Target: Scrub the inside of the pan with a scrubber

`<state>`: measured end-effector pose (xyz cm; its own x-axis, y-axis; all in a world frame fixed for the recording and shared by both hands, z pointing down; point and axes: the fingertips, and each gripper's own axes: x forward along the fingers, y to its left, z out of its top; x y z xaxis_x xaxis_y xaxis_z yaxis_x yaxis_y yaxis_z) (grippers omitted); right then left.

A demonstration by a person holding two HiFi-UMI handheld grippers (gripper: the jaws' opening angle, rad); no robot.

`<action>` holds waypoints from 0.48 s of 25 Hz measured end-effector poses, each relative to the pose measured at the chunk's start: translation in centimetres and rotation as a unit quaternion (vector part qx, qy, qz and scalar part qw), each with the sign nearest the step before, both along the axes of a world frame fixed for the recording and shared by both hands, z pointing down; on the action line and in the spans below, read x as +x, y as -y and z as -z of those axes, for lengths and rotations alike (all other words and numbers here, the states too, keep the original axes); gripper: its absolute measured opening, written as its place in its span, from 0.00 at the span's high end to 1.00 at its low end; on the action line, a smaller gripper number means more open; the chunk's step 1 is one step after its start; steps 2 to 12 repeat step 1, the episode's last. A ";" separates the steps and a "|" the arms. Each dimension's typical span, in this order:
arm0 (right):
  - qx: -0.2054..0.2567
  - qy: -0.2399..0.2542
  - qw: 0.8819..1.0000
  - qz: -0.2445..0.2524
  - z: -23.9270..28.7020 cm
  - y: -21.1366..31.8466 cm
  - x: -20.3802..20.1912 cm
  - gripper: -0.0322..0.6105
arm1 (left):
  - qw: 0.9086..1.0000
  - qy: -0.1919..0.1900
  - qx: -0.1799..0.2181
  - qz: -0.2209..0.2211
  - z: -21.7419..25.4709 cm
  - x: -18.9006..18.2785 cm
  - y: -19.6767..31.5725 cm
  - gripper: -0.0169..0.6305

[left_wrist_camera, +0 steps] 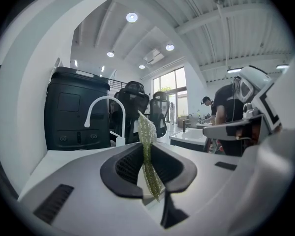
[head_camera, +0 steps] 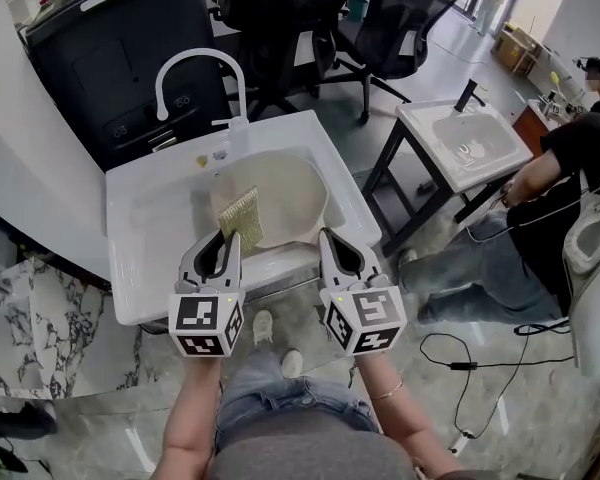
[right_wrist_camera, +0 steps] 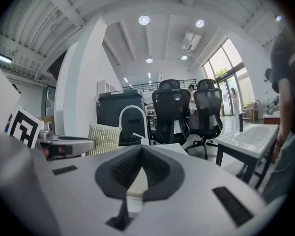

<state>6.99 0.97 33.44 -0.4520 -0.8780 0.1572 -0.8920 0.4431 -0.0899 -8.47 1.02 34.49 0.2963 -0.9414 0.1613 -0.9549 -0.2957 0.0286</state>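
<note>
A pale round pan (head_camera: 292, 194) lies in the basin of the white sink (head_camera: 148, 208). Just in front of the sink's near rim my left gripper (head_camera: 231, 238) is shut on a yellow-green mesh scrubber (head_camera: 242, 218), which stands upright over the pan's near-left edge. In the left gripper view the scrubber (left_wrist_camera: 146, 127) is pinched edge-on between the jaws of the left gripper (left_wrist_camera: 147, 154). My right gripper (head_camera: 328, 240) hangs beside it at the same height, shut and holding nothing. In the right gripper view the right gripper (right_wrist_camera: 141, 150) is closed, and the scrubber (right_wrist_camera: 104, 134) shows at left.
A white curved faucet (head_camera: 195, 63) rises at the sink's back. A black cabinet (head_camera: 120, 58) and office chairs (head_camera: 380, 18) stand behind. At right, a person (head_camera: 540, 208) sits by a second sink (head_camera: 465, 143). Cables (head_camera: 470, 363) lie on the floor.
</note>
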 end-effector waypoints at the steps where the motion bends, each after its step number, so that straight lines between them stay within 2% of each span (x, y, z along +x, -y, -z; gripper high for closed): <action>1: 0.000 0.000 1.000 -0.001 0.0 -0.1 0.1 0.94 | 1.000 0.000 0.000 -0.001 0.0 0.1 -0.2 0.88; 12: 0.000 0.000 1.000 -0.001 0.0 -0.1 0.1 0.94 | 1.000 0.000 0.000 -0.001 0.0 0.1 -0.2 0.88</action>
